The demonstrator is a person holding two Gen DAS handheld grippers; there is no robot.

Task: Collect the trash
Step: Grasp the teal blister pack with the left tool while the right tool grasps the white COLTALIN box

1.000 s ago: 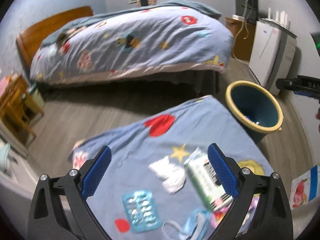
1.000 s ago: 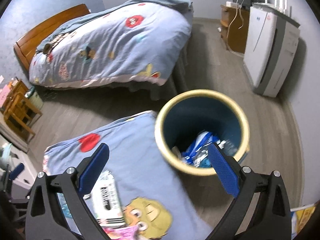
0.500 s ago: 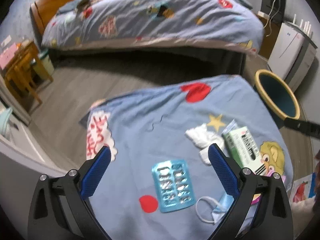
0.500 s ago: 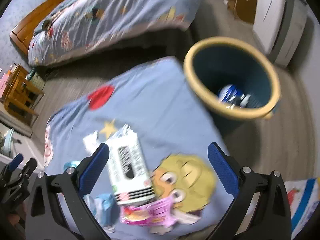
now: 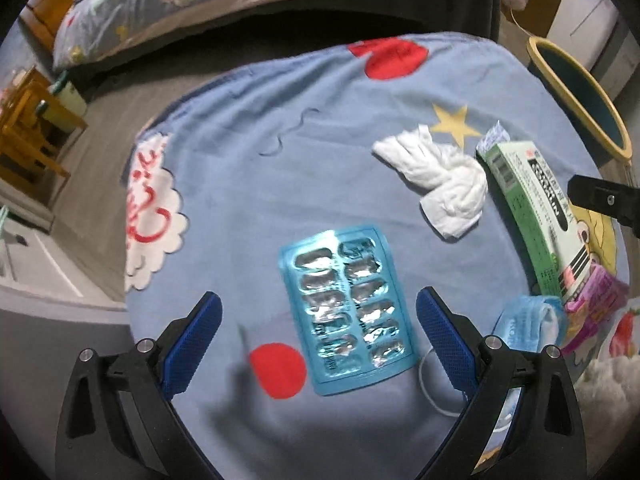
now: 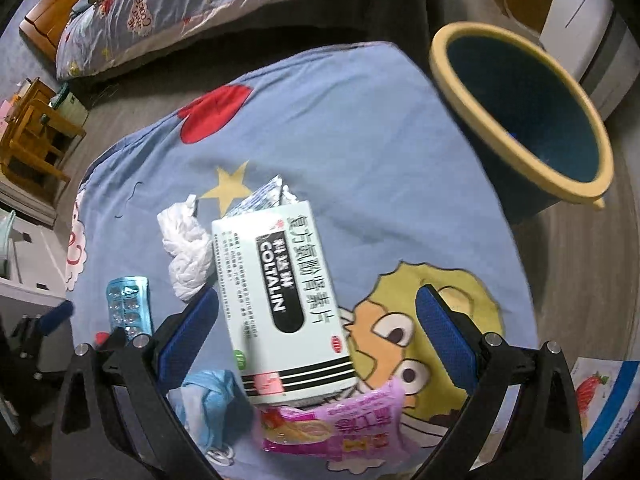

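Observation:
Trash lies on a blue cartoon-print blanket [image 5: 248,184]. My left gripper [image 5: 319,324] is open, its fingers either side of a teal blister pack [image 5: 346,312] just below it. My right gripper [image 6: 318,320] is open over a white and green medicine box [image 6: 280,300]. A crumpled white tissue [image 5: 436,176] lies between the two; it also shows in the right wrist view [image 6: 184,248]. A blue face mask [image 6: 208,404] and a pink snack wrapper [image 6: 340,424] lie at the near edge. The blue bin with a yellow rim [image 6: 520,108] stands at the right, off the blanket.
A silver foil wrapper [image 6: 260,196] pokes out behind the box. A bed with a matching quilt [image 6: 200,4] stands beyond. Wooden stools [image 5: 28,128] are at the left, a white appliance [image 6: 588,28] behind the bin, and a printed sheet [image 6: 600,400] on the floor at the right.
Both grippers have swung down and left from the bin towards the blanket. The left now hangs low over the blister pack, the right over the medicine box. Both stay open.

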